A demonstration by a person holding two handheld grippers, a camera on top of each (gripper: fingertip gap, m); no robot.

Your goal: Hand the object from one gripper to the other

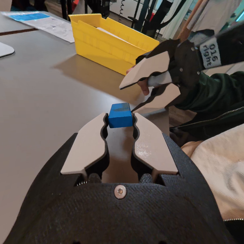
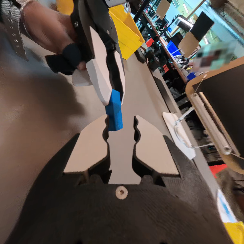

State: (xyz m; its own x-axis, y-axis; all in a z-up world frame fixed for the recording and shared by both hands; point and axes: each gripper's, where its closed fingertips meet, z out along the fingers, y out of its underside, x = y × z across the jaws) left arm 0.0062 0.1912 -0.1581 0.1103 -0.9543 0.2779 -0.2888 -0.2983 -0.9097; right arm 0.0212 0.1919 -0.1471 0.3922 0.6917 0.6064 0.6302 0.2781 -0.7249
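Grey table [image 1: 39, 85] in a cluttered workshop, with a yellow bin [image 1: 109, 46] and a sheet of paper [image 1: 52, 26] at the far side. Left gripper [image 1: 120, 116] raised over the table, fingertips clamped on a blue block [image 1: 120, 119]. Right gripper [image 2: 121, 116] just beside it, fingers spread wide, holding nothing. From the right wrist view, blue block [image 2: 114, 114] hanging down out of the left gripper, lower end between the right fingertips, close against one of them; contact not clear.

L gripper [image 2: 115, 100] clamps blue block [image 2: 114, 113], R gripper [image 2: 120, 117] apart, maybe touching
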